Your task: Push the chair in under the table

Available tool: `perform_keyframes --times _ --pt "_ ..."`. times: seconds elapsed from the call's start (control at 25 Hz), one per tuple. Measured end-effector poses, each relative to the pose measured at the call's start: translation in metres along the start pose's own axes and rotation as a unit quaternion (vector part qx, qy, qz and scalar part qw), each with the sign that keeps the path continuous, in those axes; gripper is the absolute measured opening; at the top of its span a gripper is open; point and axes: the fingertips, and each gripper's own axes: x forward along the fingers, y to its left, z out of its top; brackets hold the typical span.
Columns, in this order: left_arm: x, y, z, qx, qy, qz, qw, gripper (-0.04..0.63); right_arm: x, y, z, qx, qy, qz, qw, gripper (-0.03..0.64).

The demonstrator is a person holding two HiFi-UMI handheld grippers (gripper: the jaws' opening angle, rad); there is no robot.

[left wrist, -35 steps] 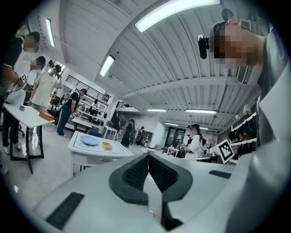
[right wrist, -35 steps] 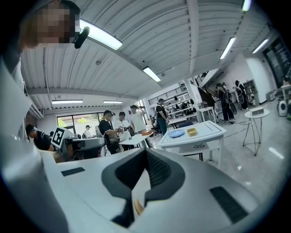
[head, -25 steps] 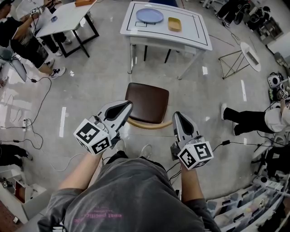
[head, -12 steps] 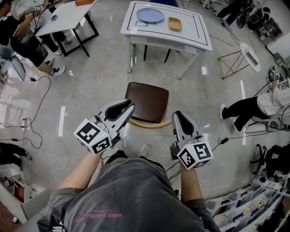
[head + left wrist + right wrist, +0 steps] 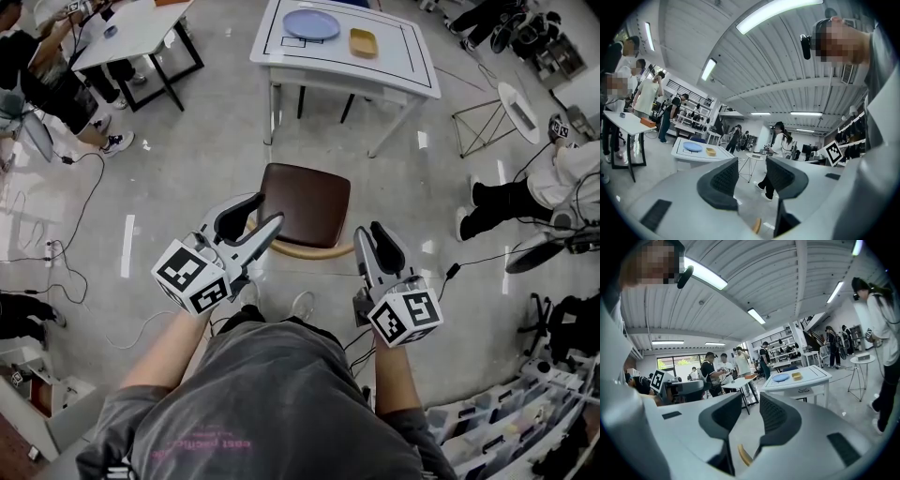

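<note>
While their jaws have just been opening, the left gripper and right gripper stand parted, with the curved backrest of the chair low in each gap, unpressed. Its rail runs left to right. The chair faces the far table, well apart from it. Its legs are hidden. On the table, a blue plate and yellow dish look bare.

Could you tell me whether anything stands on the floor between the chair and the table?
Nothing visible does: the floor between the chair and the table is bare. Two dark legs show under the table, toward its far side.
</note>
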Motion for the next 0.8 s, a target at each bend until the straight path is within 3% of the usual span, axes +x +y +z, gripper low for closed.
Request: perform_keyframes --times 0.48,0.8 --pt "-0.008 0.017 0.000 -0.006 -0.005 0.010 0.9999 0.276 0.006 0.006 -0.004 0.003 0.002 -0.011 1.000 0.212" --pt "-0.018 0.032 -0.001 -0.010 0.002 -0.008 0.9999 0.284 0.019 0.023 -0.013 0.003 0.011 -0.030 0.999 0.215"
